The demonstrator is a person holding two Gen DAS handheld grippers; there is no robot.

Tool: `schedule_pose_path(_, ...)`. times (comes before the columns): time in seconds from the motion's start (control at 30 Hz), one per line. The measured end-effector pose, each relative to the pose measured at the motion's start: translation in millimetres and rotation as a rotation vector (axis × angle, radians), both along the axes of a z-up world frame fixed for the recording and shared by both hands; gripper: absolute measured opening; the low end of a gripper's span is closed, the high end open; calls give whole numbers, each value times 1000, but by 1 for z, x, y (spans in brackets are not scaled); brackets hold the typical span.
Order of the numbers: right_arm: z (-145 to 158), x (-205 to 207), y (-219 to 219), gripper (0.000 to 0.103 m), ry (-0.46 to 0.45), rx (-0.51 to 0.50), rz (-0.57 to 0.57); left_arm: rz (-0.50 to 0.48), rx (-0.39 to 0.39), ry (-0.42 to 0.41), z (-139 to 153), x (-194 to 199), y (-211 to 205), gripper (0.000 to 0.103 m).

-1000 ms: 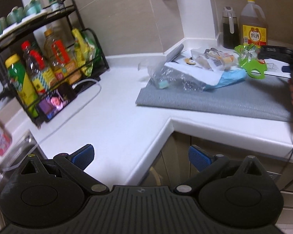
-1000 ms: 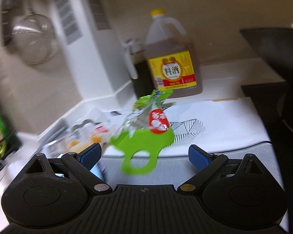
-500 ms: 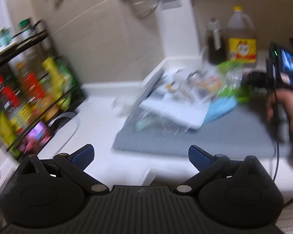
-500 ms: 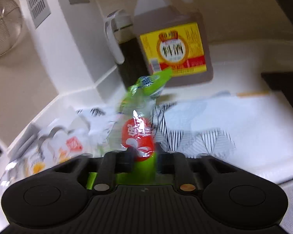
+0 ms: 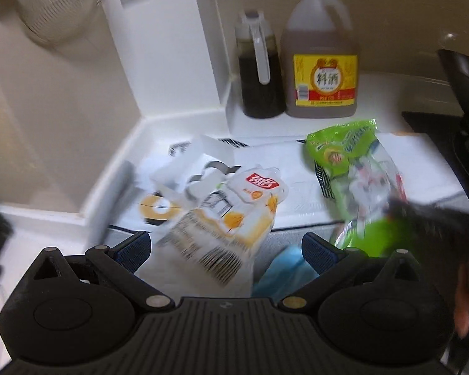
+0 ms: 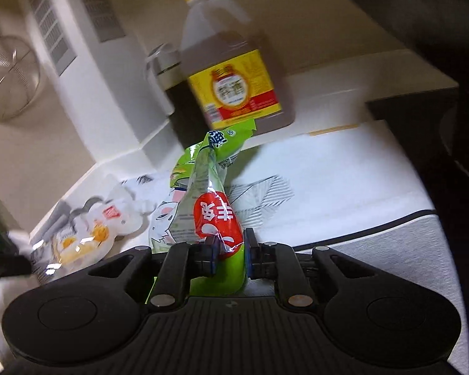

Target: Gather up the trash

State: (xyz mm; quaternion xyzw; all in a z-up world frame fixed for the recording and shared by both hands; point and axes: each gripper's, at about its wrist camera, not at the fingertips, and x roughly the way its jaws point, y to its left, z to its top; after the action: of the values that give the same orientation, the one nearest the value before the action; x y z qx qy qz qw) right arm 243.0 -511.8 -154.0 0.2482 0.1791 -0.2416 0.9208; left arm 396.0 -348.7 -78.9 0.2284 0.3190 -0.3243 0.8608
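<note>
My right gripper [image 6: 229, 251] is shut on a green snack wrapper [image 6: 214, 187] with a red label, held up over the white patterned cloth [image 6: 322, 184]. The wrapper also shows in the left wrist view [image 5: 356, 175], with the right gripper blurred at its lower end. My left gripper [image 5: 225, 250] is open, right in front of a white and yellow wrapper [image 5: 228, 218] that lies between its fingers' line. That wrapper also shows in the right wrist view [image 6: 84, 240]. A blue piece of trash [image 5: 281, 268] lies beside it.
A large jug with a yellow label [image 5: 322, 62] and a dark sauce bottle [image 5: 259, 72] stand at the back by the white column [image 5: 172, 47]. A strainer [image 5: 56, 9] hangs on the left wall. A dark pan [image 5: 466, 100] is at the right.
My left gripper has swung right and moved close to the trash pile. My right gripper has shut on the green wrapper and lifted it.
</note>
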Motion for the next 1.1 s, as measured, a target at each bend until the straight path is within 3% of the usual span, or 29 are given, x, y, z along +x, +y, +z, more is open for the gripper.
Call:
schedule_pose_path(0.3,-3,4,-1,18,14,20,9,48,79,15,-31,28,-35,102)
schedule_pose_path(0.33,-3,4,-1,18,13,20,9,70,64,6,-29,28,-34,90)
schedule_pose_path(0.4,-3,4,-1,18,13,20,9,94,33,10,-21,29,-30,77)
schedule_pose_path(0.43,-3,4,-1,18,12,19,9,98,6,17,-16,28,-28,65)
schedule_pose_path(0.47,-3,4,-1,18,12,19,8,82,-20,29,-9,24,-24,8)
schedule_pose_path(0.53,-3,3,0,18,6,20,6,106,-36,37,4,20,-20,0)
schedule_pose_path(0.7,-4,0,-1,17,-25,31,-2,86,-123,-26,30,4,-2,0)
schedule_pose_path(0.73,-4,-1,-1,17,-28,33,-3,68,-116,-24,30,2,-3,1)
schedule_pose_path(0.8,-5,-1,-1,17,-27,37,-1,33,-79,-36,25,0,-6,17)
schedule_pose_path(0.83,-5,-2,-2,17,-29,42,-2,26,-56,-54,21,1,-8,57)
schedule_pose_path(0.9,-6,-2,-4,17,-30,53,-2,24,-25,-126,12,3,-11,103)
schedule_pose_path(0.93,-6,-2,-4,17,-30,57,-2,27,-16,-163,6,6,-10,103)
schedule_pose_path(1.1,-6,1,-4,17,-23,59,6,32,102,-128,-22,40,-25,103)
